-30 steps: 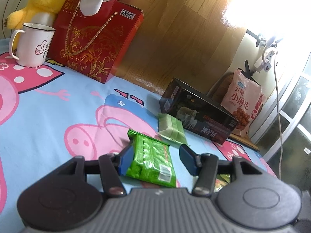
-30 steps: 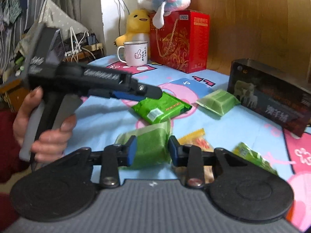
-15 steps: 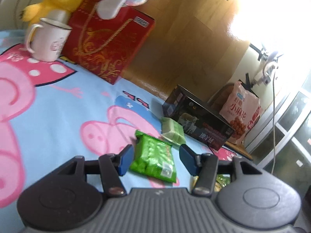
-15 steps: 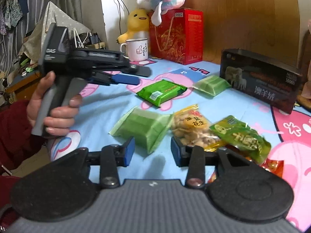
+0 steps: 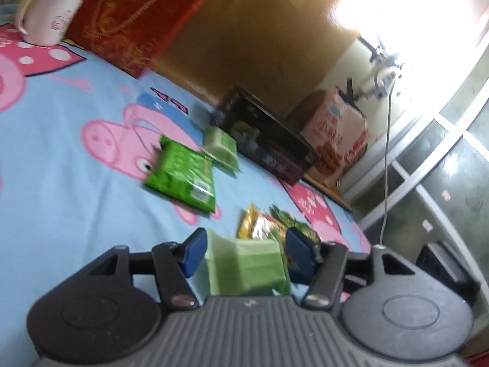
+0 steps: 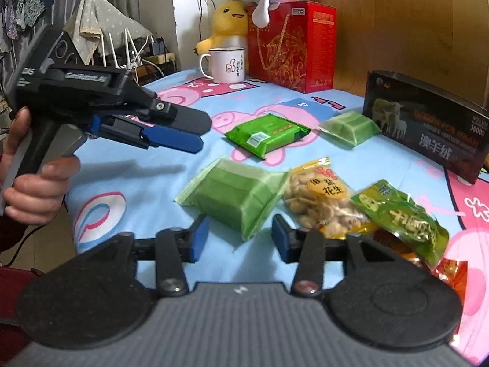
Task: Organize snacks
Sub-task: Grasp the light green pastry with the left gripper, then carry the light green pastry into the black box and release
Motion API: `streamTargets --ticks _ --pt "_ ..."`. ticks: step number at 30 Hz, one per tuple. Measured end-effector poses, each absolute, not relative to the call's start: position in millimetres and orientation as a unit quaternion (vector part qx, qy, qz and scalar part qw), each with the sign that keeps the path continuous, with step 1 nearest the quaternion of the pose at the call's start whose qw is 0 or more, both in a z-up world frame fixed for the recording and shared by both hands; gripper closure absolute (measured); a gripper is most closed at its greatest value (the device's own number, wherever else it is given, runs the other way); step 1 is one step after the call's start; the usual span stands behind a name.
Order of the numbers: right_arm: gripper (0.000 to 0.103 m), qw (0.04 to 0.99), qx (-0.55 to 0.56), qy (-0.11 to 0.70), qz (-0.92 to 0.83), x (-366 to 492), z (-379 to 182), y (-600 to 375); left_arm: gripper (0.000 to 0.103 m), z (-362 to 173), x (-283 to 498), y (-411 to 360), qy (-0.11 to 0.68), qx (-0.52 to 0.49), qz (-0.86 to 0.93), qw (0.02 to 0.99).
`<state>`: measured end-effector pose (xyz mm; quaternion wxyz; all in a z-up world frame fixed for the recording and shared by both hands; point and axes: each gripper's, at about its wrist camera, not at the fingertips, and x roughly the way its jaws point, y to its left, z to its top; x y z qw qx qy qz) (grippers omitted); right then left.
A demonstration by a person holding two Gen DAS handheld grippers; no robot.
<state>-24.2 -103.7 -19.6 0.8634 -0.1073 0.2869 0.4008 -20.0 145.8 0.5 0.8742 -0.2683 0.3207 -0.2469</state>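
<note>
Pale green packet (image 6: 235,197) lies flat on the surface (image 6: 146,183), long axis slanting left to right. Both claws opening, empty: right claw (image 6: 241,238) straddles its near corner; left claw (image 6: 183,131) hovers apart.

The left gripper (image 5: 244,249) hangs over the cartoon-print sheet (image 5: 61,165), its jaws opening, with a pale green packet (image 5: 247,264) lying between them. Farther off lies a bright green wrapper (image 5: 183,176), blurred. A dark box (image 5: 269,140) sits at the far right, a white mug (image 5: 49,15) far left.
</note>
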Motion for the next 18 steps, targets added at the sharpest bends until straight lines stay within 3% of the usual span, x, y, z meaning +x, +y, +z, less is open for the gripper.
streamTargets --ticks 4,7,12,14,18 --pt "0.053 0.864 -0.104 0.286 0.4 -23 -20 -105 0.044 -10 -17 131 0.34 -0.259 -0.25 0.869" --pt "0.053 0.861 -0.103 0.284 0.409 -22 -22 -103 0.052 -12 -19 123 0.339 -0.253 -0.253 0.87" --pt "0.066 0.86 -0.11 0.276 0.414 -23 -21 -98 0.064 -12 -16 122 0.341 -0.253 -0.246 0.871" --pt "0.072 0.857 -0.1 0.277 0.422 -23 -19 -99 0.064 -10 -14 126 0.34 -0.27 -0.251 0.865" --pt "0.073 0.867 -0.094 0.258 0.416 -24 -13 -101 0.064 -1 -7 122 0.33 -0.267 -0.255 0.869"
